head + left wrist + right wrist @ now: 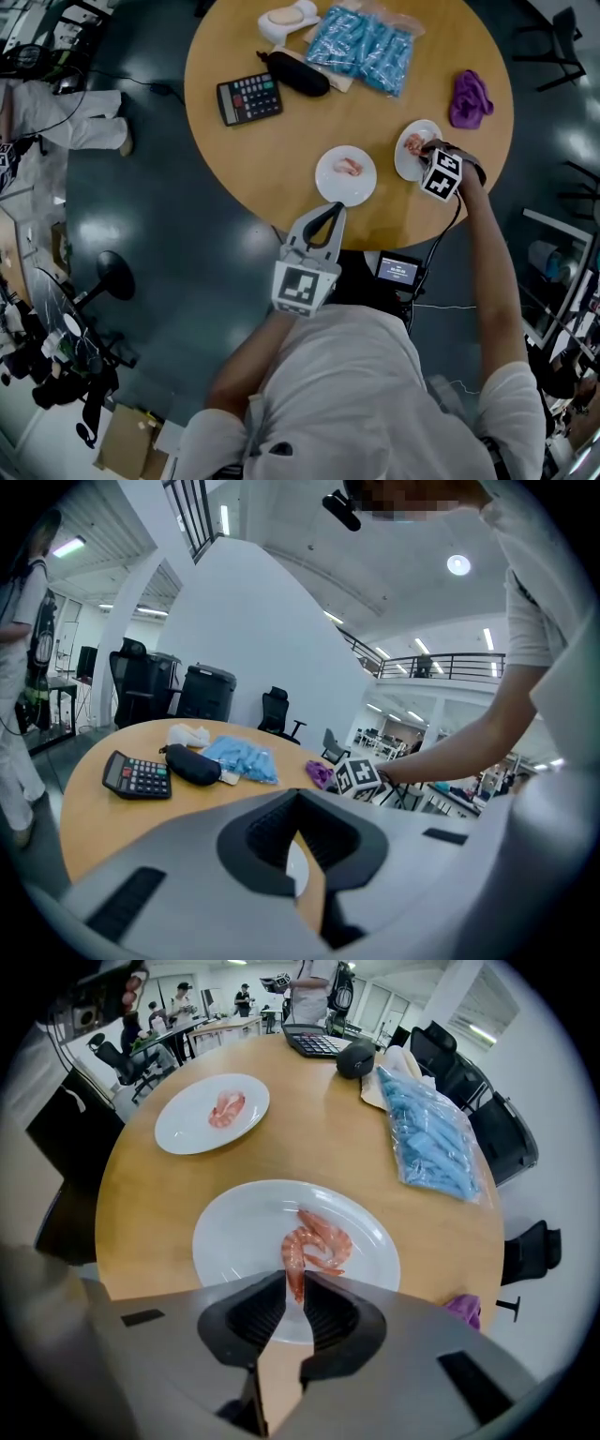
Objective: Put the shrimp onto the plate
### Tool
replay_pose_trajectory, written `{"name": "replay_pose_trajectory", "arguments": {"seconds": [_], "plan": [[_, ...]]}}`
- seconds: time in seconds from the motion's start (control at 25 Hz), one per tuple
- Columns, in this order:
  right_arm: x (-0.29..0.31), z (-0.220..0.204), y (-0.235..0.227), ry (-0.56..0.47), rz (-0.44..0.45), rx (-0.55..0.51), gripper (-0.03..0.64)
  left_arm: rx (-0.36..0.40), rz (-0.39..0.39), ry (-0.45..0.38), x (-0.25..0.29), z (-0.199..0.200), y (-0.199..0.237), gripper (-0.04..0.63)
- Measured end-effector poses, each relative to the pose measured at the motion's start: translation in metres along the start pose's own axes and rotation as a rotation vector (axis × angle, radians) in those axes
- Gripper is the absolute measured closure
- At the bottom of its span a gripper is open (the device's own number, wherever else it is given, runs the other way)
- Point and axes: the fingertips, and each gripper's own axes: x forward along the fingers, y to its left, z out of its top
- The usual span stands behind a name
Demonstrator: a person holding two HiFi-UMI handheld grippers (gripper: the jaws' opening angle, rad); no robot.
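Observation:
Two white plates stand on the round wooden table (281, 150). The middle plate (329, 187) (187, 1129) holds one pink shrimp (350, 168) (226, 1108). On the right plate (405, 165) (234, 1232) lie two curled shrimp (319, 1239), close together. My right gripper (421, 150) (294, 1284) hangs low over that plate, and one shrimp's tail (293, 1279) reaches between its fingertips, which stand slightly apart. My left gripper (330, 211) (298, 799) hovers at the table's near edge below the middle plate, shut and holding nothing.
At the table's far side lie a calculator (249, 98), a black pouch (295, 73), a blue plastic packet (364, 47) and a white object (289, 19). A purple cloth (470, 98) sits at the right edge. Office chairs stand around the table.

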Motion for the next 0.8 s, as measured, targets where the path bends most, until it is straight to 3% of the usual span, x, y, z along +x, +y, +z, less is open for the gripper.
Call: {"name": "replay_pose_trajectory", "arguments": {"seconds": [0.28, 0.48, 0.6, 0.8], "plan": [[-0.004, 0.003, 0.001, -0.043, 0.0, 0.034, 0.561, 0.003, -0.007, 0.005, 0.0, -0.002, -0.004, 0.588], [-0.032, 0.02, 0.005, -0.147, -0.033, 0.124, 0.563, -0.001, 0.002, -0.002, -0.003, -0.001, -0.004, 0.588], [-0.052, 0.05, 0.018, -0.236, -0.043, 0.148, 0.563, 0.001, -0.001, 0.0, -0.005, -0.004, -0.002, 0.588], [-0.068, 0.127, 0.068, -0.35, 0.006, 0.087, 0.563, -0.011, 0.008, -0.003, -0.01, -0.005, 0.0, 0.588]]}}
